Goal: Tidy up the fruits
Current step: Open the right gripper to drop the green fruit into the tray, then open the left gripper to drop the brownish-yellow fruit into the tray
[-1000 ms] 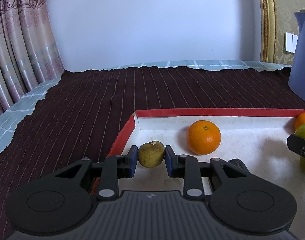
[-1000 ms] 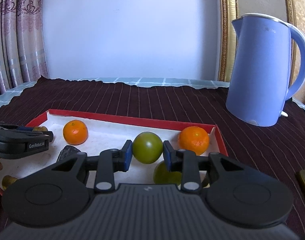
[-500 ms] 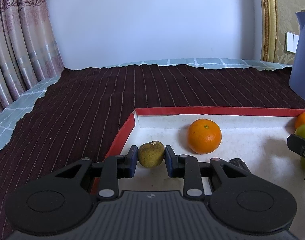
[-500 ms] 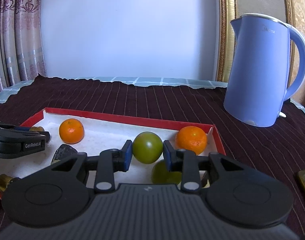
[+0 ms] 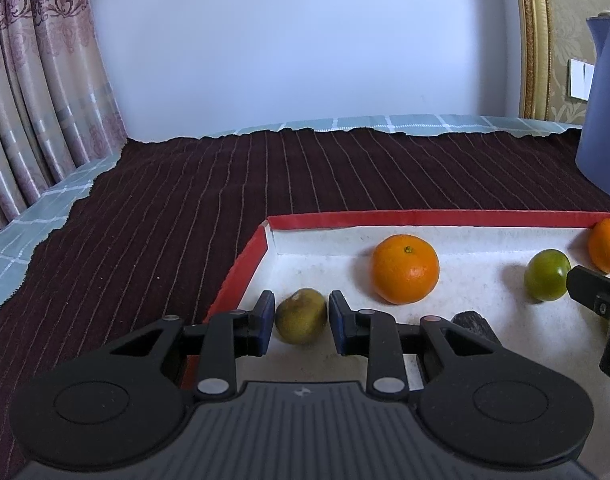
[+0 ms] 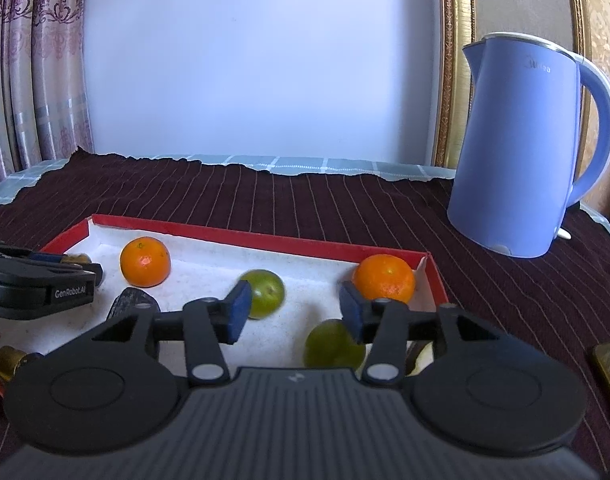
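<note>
The fingers of the left gripper are closed on a small olive-yellow fruit, low and a little left of centre in the left wrist view; both blue pads touch its sides. The jaws of the right gripper are opening in the lower middle of the right wrist view, and nothing is between them: the green fruit lies just behind the left pad, free on the tray floor.

The dark striped cloth fills the middle band of both views. On it, at the right of the right wrist view, stands a blue kettle, upright and well apart from the tray. The tray has a red rim and a white floor and sits in the lower half of both frames.

Inside the tray, one orange is at the left near the far rim, and a second orange is in the far right corner, partly behind the right pad. A second green fruit lies lower in the frame, just under the right finger. A dark lump rests at the lower left, beside the left gripper's body; I cannot tell what it is.
</note>
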Motion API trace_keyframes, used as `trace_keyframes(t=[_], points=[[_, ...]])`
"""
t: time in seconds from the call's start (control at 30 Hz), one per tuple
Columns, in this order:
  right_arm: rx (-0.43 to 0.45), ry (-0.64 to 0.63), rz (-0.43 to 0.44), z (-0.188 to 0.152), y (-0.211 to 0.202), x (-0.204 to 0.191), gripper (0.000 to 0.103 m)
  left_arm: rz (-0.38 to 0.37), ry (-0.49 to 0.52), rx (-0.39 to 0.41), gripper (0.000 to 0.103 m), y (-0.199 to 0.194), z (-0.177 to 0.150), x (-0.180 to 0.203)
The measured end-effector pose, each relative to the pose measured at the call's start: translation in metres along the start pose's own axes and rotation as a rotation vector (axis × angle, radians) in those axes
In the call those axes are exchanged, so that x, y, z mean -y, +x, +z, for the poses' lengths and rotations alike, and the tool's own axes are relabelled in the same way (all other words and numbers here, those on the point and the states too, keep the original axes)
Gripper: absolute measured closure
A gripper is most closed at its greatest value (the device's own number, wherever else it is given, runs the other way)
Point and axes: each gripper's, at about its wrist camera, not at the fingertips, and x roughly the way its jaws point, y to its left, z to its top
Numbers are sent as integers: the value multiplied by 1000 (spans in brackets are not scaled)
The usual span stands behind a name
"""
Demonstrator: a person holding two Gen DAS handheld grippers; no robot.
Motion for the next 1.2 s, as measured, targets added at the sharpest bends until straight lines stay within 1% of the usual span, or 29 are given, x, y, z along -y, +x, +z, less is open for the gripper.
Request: trace_keyframes(t=[0.03, 0.17, 0.3, 0.37, 0.43, 0.57, 0.7, 0.97, 1.2], points=[[3, 2, -2, 0, -1, 0, 50, -1, 0, -1, 75, 0, 0, 0], [9, 14, -7, -1, -5, 3, 44, -6, 0, -7, 75, 0, -1, 1], [19, 19, -10, -1, -9, 4, 28, -10, -6, -1, 75, -4, -1, 0], [29, 10, -15, -2, -12, 2, 25, -15, -13, 3, 75, -8, -1, 0], [39, -6, -24, -3, -15, 1, 19, -11, -14, 6, 75, -12, -2, 1], [50, -17, -31, -4, -21, -1, 16, -20, -8, 3, 75, -21, -5, 2], [42, -5, -29, -7, -27, 0, 11, -43, -23, -4, 75, -31, -9, -2], [48, 34, -17, -23, -48, 2, 0, -49, -41, 24, 74, -57, -22, -15], [65, 74, -26, -33, -65, 4, 0, -57, -39, 50, 74, -77, -35, -21]])
